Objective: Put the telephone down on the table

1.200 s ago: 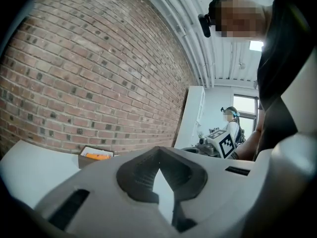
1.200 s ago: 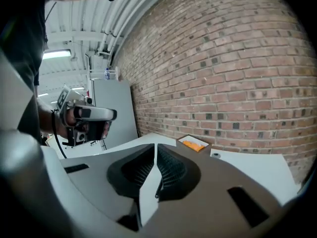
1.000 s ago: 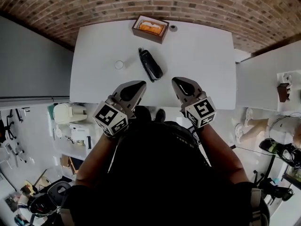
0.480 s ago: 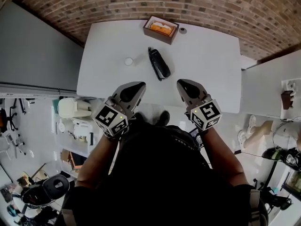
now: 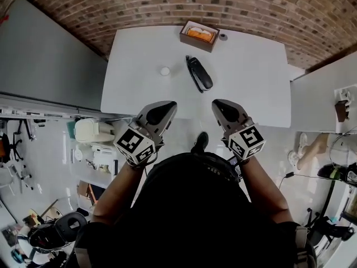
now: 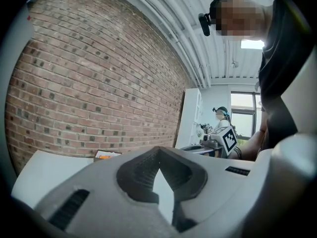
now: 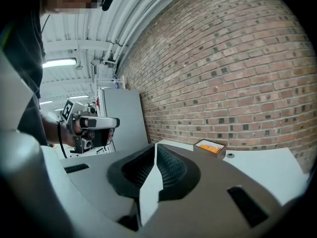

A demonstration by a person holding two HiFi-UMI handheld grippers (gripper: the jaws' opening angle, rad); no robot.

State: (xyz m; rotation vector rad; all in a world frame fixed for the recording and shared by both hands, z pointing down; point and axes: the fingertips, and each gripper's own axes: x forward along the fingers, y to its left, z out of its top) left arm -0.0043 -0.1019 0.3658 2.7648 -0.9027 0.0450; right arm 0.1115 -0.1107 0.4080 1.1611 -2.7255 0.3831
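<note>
Head view: slim black telephone (image 5: 199, 74) on table (image 5: 251, 66), left claw (image 5: 170, 104) and right claw (image 5: 216, 103) closed.

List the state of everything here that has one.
phone: lying on the table, not held.
box: open, something orange inside.
left gripper: shut, empty.
right gripper: shut, empty.

Head view steeply down; gripper views low, level; all share table (image 5: 251, 85), brick wall (image 5: 167, 4).
</note>
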